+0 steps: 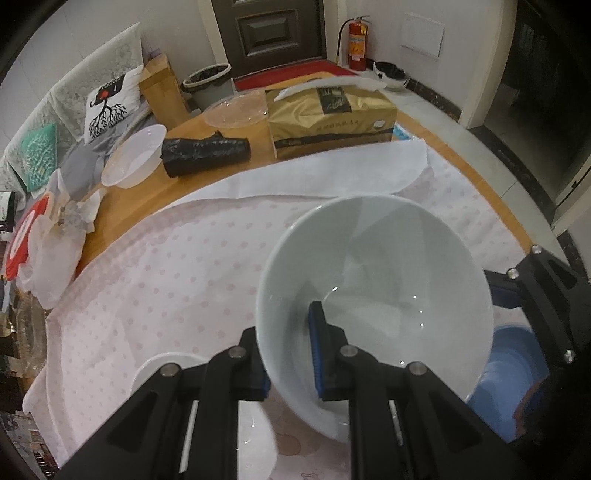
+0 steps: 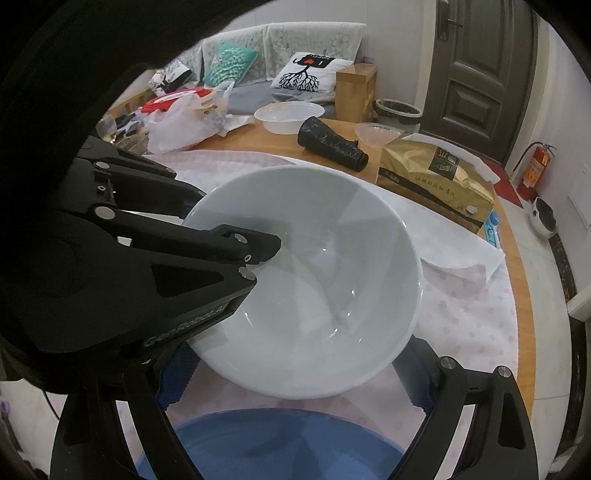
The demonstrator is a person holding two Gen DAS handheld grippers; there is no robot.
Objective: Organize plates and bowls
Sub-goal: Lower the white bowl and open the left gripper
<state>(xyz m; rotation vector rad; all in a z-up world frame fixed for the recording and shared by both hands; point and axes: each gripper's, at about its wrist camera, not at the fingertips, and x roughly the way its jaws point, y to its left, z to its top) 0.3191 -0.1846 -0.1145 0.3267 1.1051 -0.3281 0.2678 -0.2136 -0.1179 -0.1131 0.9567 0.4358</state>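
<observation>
1. The left gripper (image 1: 291,354) is clamped on the near rim of the white bowl (image 1: 388,280), one blue pad inside and one outside. The bowl is tilted and held up off the dotted tablecloth (image 1: 166,280).
2. The right gripper (image 2: 295,384) has its jaws spread wide, one on each side under the bowl, and I can't see the pads pressing on it. In the left wrist view it only pokes in at the right edge.
3. Right below the bowl there's a blue bowl (image 2: 273,446) on the near right, and a white plate (image 1: 162,365) sits near left, partly hidden behind the left gripper's fingers.
4. The far side of the wooden table (image 1: 155,192) is pretty crowded: a gold tissue pack (image 1: 332,118), a black roll of bags (image 1: 207,155), a clear plastic bowl (image 1: 236,109) and a white plastic bowl (image 1: 135,155).
5. On the far left edge are a crumpled plastic bag (image 1: 48,251) and a red lid (image 1: 26,236).
6. Writing: "GenRobot.AI" on the left gripper's arm, seen from the right wrist view. The tissue pack has printed characters, too small for me to read.
7. Open room: the cloth to the left of and beyond the bowl is bare. The table's curved edge runs close by on the right, with tiled floor past it, plus a fire extinguisher (image 1: 357,44) by the door (image 1: 269,33).
</observation>
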